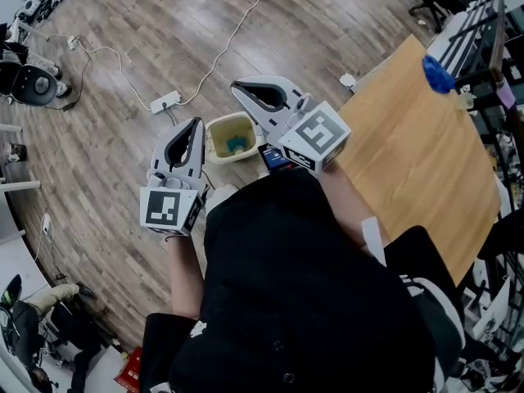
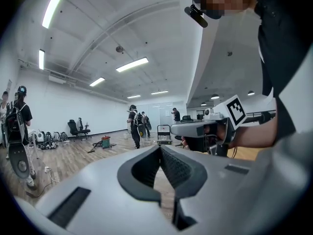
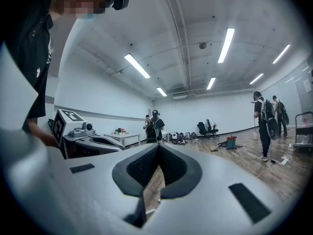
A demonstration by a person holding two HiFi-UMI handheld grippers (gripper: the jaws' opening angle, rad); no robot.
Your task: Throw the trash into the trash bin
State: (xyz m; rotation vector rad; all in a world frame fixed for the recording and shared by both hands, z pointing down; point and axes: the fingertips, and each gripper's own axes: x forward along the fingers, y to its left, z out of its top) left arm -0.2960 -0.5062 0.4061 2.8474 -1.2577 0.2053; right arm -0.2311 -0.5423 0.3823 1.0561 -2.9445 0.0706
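1. Trash bin: small, cream, smooth-walled, with a rounded-rectangular open top. It stands on the wood-plank floor, near the corner of the tabletop. A blue piece of trash lies inside it.
2. Tabletop: flat, light-brown panel with a wood-grain surface. A blue object sits at its far edge.
3. Left tool: smooth grey shell with dark ribbed pads. The jaws are closed tip to tip with nothing between them. It is held in the air left of the bin.
4. Right tool: same build. The jaws are closed together and empty. In the head view it overlaps the bin's right edge.
5. A white power strip lies on the floor.
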